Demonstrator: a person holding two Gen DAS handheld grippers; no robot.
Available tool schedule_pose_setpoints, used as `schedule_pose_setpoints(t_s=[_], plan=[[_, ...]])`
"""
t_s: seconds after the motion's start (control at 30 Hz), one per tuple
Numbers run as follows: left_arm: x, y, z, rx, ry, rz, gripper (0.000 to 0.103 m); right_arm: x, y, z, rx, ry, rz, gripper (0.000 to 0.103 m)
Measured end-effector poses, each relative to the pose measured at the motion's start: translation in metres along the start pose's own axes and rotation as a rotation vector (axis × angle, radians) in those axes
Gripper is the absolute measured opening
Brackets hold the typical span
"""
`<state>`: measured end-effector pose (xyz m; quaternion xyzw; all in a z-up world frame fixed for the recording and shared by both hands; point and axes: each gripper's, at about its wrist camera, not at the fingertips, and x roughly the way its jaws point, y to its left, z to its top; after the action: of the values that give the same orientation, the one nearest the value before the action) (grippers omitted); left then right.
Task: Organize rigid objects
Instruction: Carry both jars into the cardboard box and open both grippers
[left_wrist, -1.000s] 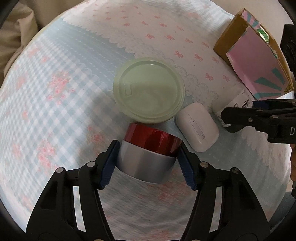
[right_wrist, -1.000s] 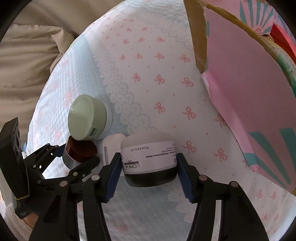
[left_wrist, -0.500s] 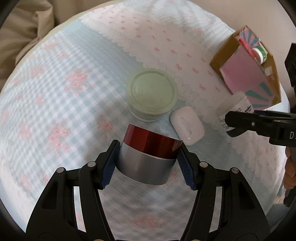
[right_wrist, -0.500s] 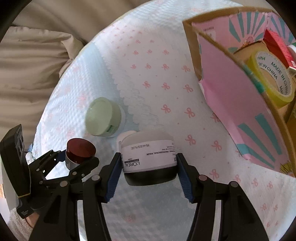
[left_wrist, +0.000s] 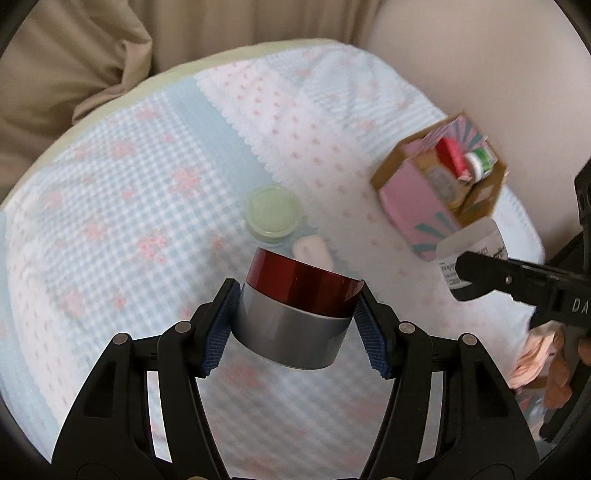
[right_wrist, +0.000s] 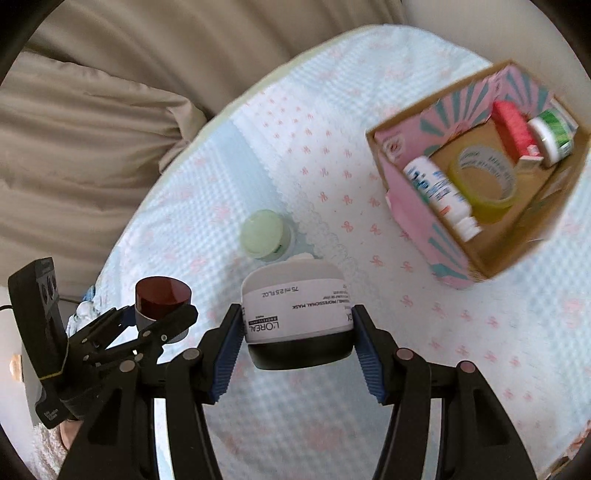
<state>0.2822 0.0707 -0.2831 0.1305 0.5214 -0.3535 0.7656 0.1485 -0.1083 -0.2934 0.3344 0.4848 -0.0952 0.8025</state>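
Over the patterned cloth (left_wrist: 110, 229), left gripper (left_wrist: 295, 325) clamps the red-lidded jar (left_wrist: 295, 302); right gripper (right_wrist: 297, 339) clamps the L'Oréal jar (right_wrist: 295, 310)

red-lidded jar (left_wrist: 295, 314) gripped, white jar (right_wrist: 297, 317) gripped

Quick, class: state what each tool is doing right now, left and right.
Left tool: closed on the red-lidded silver jar, lifted off the cloth.
Right tool: closed on the white L'Oréal mask jar, also lifted.
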Motion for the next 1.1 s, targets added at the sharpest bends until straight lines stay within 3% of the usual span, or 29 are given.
schedule_pose_setpoints(t_s=[0.23, 0.57, 0.83, 1.1], plan=[[-0.049, -0.049, -0.001, -0.043, -0.047, -0.041, 0.058, -0.073, -0.003, 0.000, -0.047, -0.006, -0.021, 0.054], [-0.068, -0.131, 0.023, -0.079, -0.099, -0.075, 0.058, -0.152, -0.069, 0.025, -0.020, -0.072, -0.059, 0.054], [-0.043, -0.198, 0.056, -0.167, -0.114, -0.055, 0.058, -0.179, -0.141, 0.079, -0.066, -0.051, -0.063, 0.054], [0.019, -0.247, 0.091, -0.252, -0.073, -0.051, 0.058, -0.162, -0.201, 0.141, -0.101, 0.013, -0.052, 0.054]])
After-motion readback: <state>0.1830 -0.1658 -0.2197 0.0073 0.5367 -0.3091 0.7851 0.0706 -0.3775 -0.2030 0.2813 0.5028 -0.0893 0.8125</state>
